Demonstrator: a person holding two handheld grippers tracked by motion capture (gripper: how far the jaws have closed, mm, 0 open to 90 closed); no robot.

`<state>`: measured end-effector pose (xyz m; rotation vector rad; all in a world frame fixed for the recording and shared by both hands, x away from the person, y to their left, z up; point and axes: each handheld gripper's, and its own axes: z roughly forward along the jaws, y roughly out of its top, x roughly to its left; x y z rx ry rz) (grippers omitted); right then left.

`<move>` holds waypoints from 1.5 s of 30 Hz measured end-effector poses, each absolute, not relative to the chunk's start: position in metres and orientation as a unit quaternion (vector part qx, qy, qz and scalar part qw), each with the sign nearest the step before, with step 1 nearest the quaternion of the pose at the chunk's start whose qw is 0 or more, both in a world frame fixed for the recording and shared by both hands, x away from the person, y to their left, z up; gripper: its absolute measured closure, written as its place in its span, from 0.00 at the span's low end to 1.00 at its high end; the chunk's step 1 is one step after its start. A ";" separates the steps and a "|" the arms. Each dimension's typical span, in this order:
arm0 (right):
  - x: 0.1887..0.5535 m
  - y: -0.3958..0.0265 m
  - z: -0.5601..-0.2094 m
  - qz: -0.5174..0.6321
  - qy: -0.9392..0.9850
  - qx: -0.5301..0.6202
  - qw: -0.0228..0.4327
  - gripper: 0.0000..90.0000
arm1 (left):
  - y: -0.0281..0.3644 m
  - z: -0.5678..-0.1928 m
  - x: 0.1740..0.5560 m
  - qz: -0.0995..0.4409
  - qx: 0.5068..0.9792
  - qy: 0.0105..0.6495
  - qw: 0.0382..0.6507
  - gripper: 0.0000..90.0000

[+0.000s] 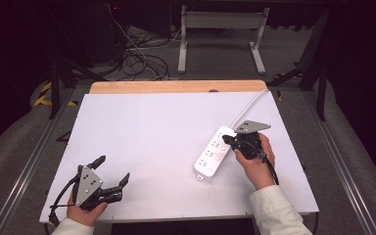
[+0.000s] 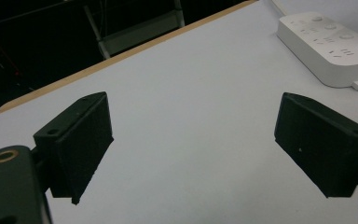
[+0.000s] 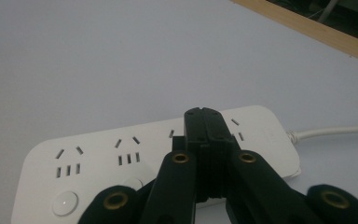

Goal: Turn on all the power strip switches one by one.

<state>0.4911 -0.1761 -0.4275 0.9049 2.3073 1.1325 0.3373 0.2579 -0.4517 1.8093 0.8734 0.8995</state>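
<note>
The right gripper, its jaws pressed flat together with nothing between them, has its tips over the top face of a white power strip (whether they touch it cannot be told). The strip lies at an angle on a white table, its cable trailing toward the far edge. Well away from the strip, near the table's front edge, the left gripper has its jaws spread wide over bare surface.
</note>
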 end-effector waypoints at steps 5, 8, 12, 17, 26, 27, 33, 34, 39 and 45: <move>0.495 -0.178 -0.425 0.407 0.827 0.327 0.211 1.00 | 0.258 -0.452 0.338 0.363 0.731 0.356 0.454 0.13; 0.501 -0.180 -0.424 0.404 0.824 0.336 0.209 1.00 | 0.258 -0.452 0.338 0.362 0.732 0.358 0.453 0.13; 0.510 -0.181 -0.428 0.393 0.826 0.349 0.204 1.00 | 0.259 -0.452 0.338 0.362 0.732 0.359 0.453 0.13; 0.519 -0.183 -0.435 0.379 0.828 0.359 0.202 1.00 | 0.259 -0.452 0.338 0.363 0.731 0.358 0.453 0.13; 0.529 -0.185 -0.444 0.364 0.831 0.373 0.197 1.00 | 0.259 -0.452 0.338 0.364 0.732 0.357 0.453 0.13; 0.530 -0.185 -0.444 0.361 0.832 0.373 0.196 1.00 | 0.259 -0.452 0.338 0.364 0.732 0.356 0.452 0.13; 0.533 -0.185 -0.449 0.353 0.834 0.377 0.195 1.00 | 0.259 -0.452 0.338 0.366 0.731 0.356 0.452 0.13; 0.533 -0.184 -0.449 0.351 0.835 0.377 0.195 1.00 | 0.259 -0.452 0.338 0.366 0.731 0.356 0.452 0.13; 0.534 -0.182 -0.453 0.339 0.841 0.374 0.195 1.00 | 0.259 -0.452 0.338 0.366 0.731 0.355 0.453 0.13; 0.533 -0.182 -0.453 0.340 0.840 0.376 0.191 1.00 | 0.259 -0.452 0.338 0.365 0.732 0.355 0.452 0.13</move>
